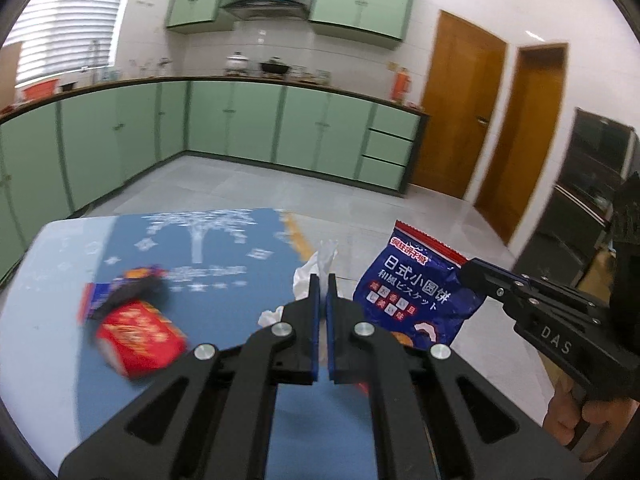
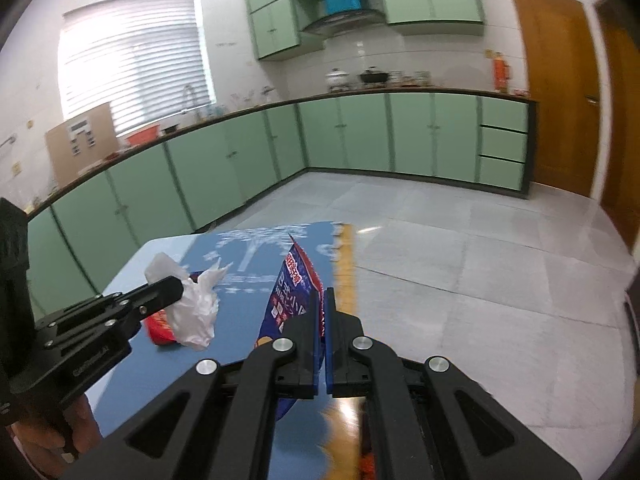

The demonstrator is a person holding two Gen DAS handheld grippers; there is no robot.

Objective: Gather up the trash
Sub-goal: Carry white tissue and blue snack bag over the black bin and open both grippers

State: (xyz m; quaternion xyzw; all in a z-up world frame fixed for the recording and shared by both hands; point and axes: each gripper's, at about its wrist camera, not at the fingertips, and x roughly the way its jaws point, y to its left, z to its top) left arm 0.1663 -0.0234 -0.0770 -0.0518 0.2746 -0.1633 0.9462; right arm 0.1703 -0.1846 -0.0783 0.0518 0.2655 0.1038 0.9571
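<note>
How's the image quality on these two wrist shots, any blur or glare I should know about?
Left wrist view: the red packet on the table is motion-smeared, while the left gripper and blue snack bag stay sharp. Right wrist view: the window blinds are blown out, the floor shows glare, and fisheye distortion bends the cabinets in both.

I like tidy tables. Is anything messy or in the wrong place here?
Yes. A red packet and a dark wrapper lie jumbled on the blue table, both crumpled litter. The left tongs hold a white tissue, the right tongs a blue biscuit bag.
</note>
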